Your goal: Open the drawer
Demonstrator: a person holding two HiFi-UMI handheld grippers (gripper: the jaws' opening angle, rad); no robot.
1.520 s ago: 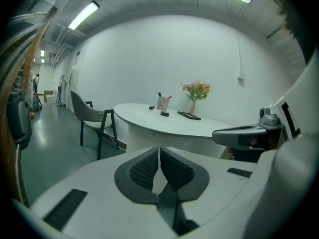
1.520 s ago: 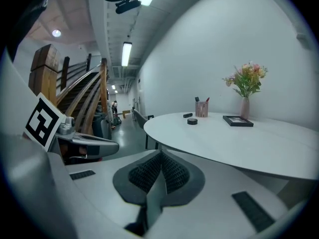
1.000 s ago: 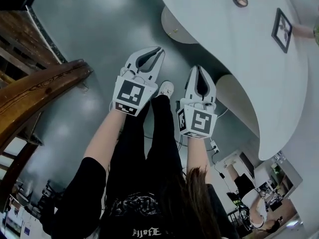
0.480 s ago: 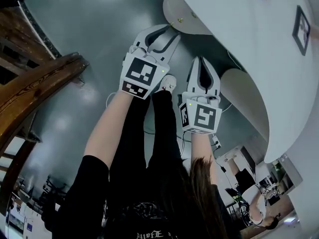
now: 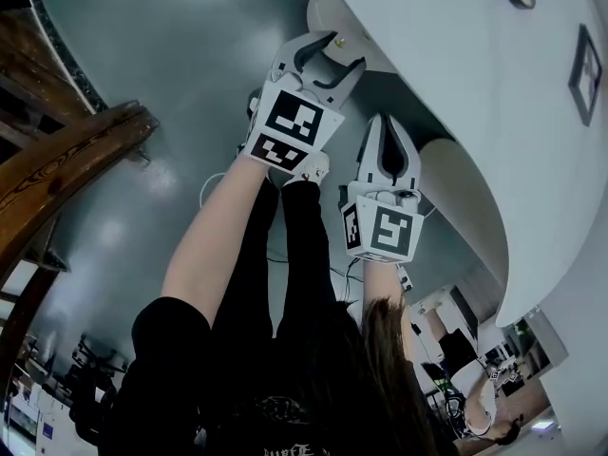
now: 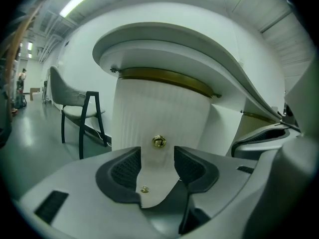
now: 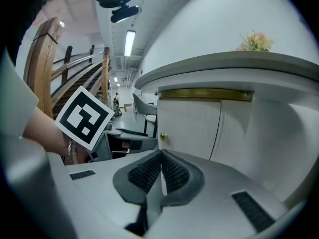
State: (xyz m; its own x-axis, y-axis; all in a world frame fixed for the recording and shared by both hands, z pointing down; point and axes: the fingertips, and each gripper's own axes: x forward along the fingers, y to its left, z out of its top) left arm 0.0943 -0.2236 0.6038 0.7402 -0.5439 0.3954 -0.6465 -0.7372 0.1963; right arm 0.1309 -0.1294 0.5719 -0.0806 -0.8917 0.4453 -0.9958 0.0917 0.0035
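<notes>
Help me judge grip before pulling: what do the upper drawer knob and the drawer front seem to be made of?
The upper drawer knob looks like gold-coloured metal, probably polished brass or plating, given its bright glints. The drawer front is white, matte, with fine vertical ribbing: painted wood or laminate, I cannot tell which.

- I read the drawer front (image 6: 159, 116) as matt white with fine vertical ribbing.
- Its knob (image 6: 159, 141) looks like polished brass.
- On the left gripper (image 6: 157, 154), the pads (image 6: 124, 171) look dark, rubbery and cross-hatched.
- The floor (image 5: 171, 74) is glossy grey; the railing (image 5: 66, 169), varnished wood.
</notes>
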